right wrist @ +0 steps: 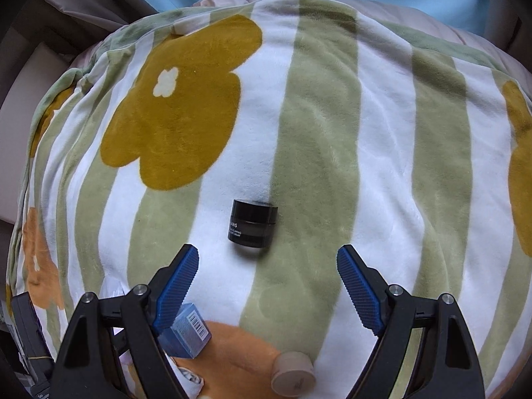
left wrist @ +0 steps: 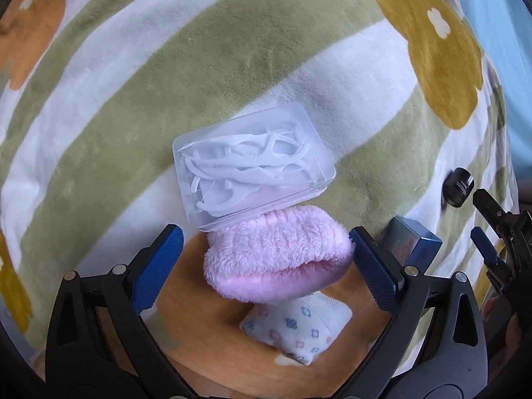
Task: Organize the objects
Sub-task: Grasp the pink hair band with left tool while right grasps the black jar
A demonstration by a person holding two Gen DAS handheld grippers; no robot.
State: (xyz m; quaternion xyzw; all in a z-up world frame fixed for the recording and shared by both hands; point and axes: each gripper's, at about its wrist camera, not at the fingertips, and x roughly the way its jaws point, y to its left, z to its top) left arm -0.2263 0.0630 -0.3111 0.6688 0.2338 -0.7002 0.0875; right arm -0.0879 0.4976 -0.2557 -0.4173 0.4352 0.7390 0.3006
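A plush fleece blanket (left wrist: 232,50), striped green and white with mustard and orange flowers, carries a scatter of small things. The left gripper (left wrist: 266,259) points down with its jaws spread wide and released around a fluffy pink pouch (left wrist: 276,259); its right blue ribbed pad sits just at the pouch's edge, the left pad apart from it. A clear rectangular box of white floss picks (left wrist: 252,163) lies tilted just beyond the pouch, touching it, and a folded white flower-print cloth (left wrist: 296,329) lies nearer the camera. A blue carton (left wrist: 415,242) sits beside the right pad. The right gripper (right wrist: 267,286) also hangs open and empty, a squat black cream jar (right wrist: 252,222) on the blanket just ahead of its jaws, a beige round jar (right wrist: 292,375) below.
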